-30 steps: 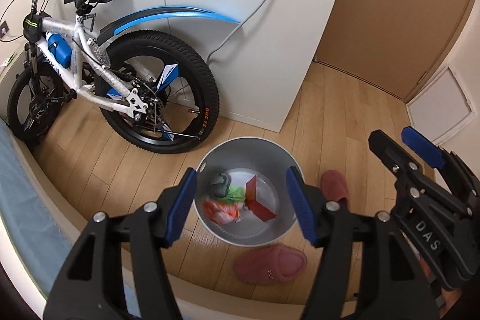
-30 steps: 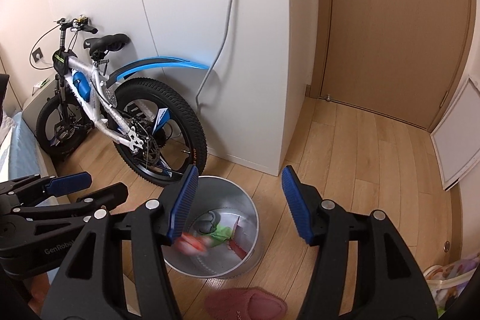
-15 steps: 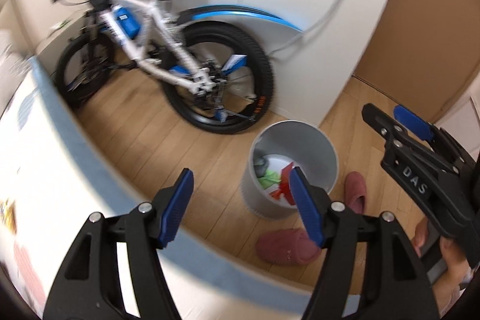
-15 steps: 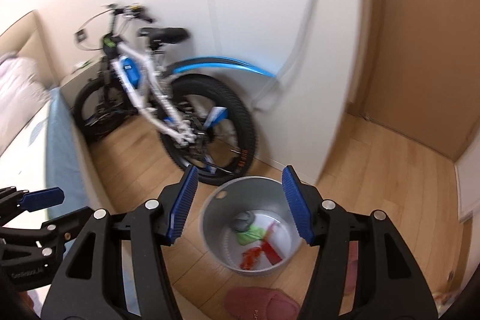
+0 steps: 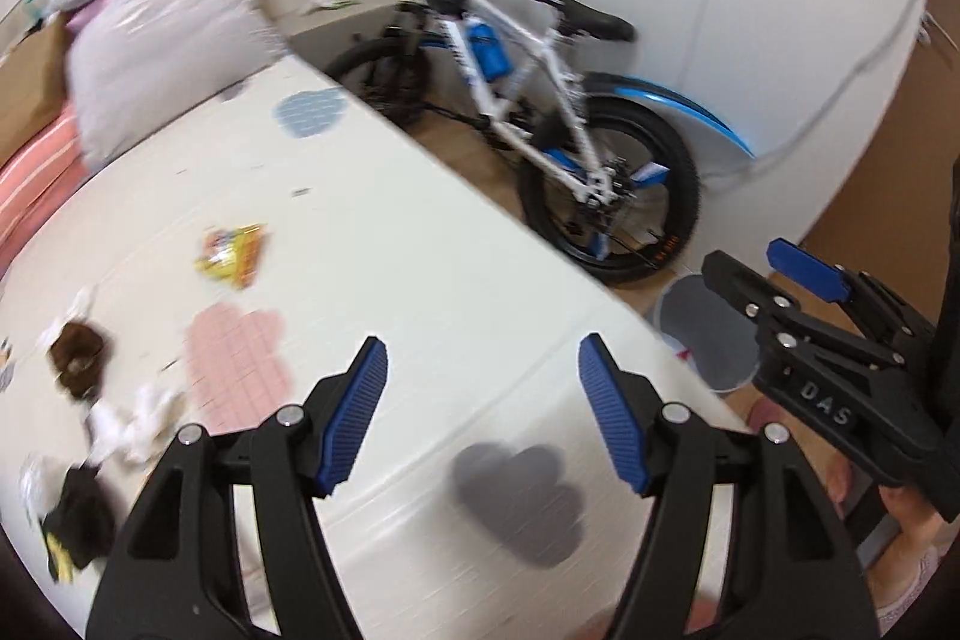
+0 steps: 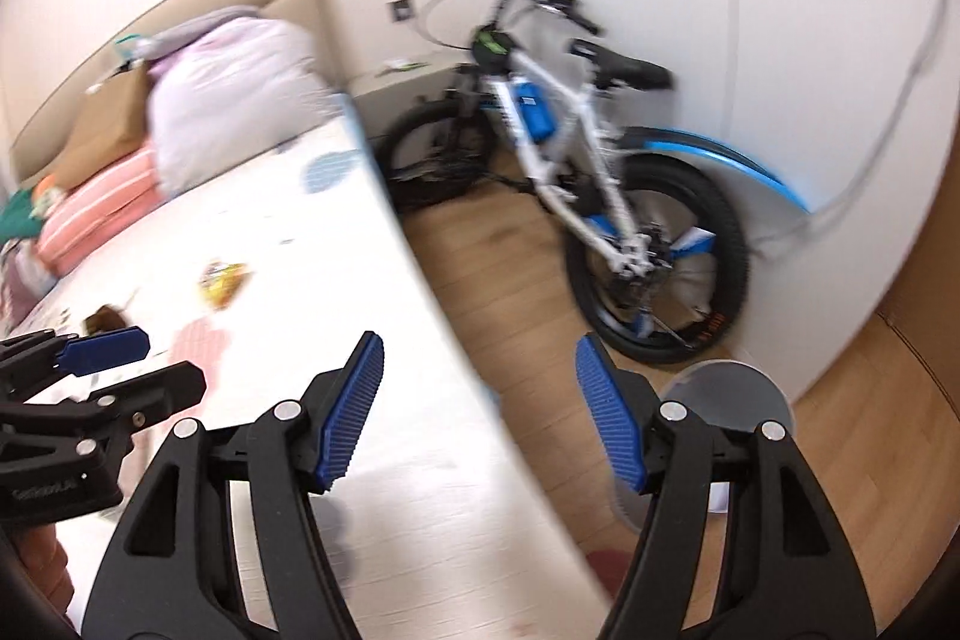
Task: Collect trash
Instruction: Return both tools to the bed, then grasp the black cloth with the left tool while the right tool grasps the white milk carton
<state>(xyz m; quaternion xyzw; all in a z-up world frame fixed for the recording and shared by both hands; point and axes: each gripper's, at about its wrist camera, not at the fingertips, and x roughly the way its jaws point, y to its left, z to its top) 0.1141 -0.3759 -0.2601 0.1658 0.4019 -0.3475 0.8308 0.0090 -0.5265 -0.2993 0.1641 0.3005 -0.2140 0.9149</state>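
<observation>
The bed point(image 5: 384, 244), white sheet w/ pastel cloud prints, is the biggest thing here and the landmark for the rest. At its head end sits a big pale pink laundry bag point(image 5: 162, 40), w/ a striped pink pillow point(image 5: 30, 172) just beside it. A white-and-blue bike point(image 5: 540, 100) leans on the white wall past the bed's far side, standing on wood floor. The grey bin point(image 5: 708, 334) stands on the floor just off the bed's near corner, close to the bike's rear wheel; a bit of red shows inside it, rest hidden.

Trash is still on the bed: a yellow snack wrapper point(image 5: 231, 256) mid-sheet, a brown scrap point(image 5: 78, 358) and crumpled white tissue point(image 5: 135, 424) nearer the foot end, plus a dark piece point(image 5: 78, 514) at the very edge — all blurred, can't tell more.

Left gripper point(image 5: 483, 415) hangs over the bed, fingers spread wide, nothing btwn them. Right gripper point(image 6: 480, 412) sits over the bed's edge where sheet meets floor; its jaws have just been opening further, and they hold nothing.
</observation>
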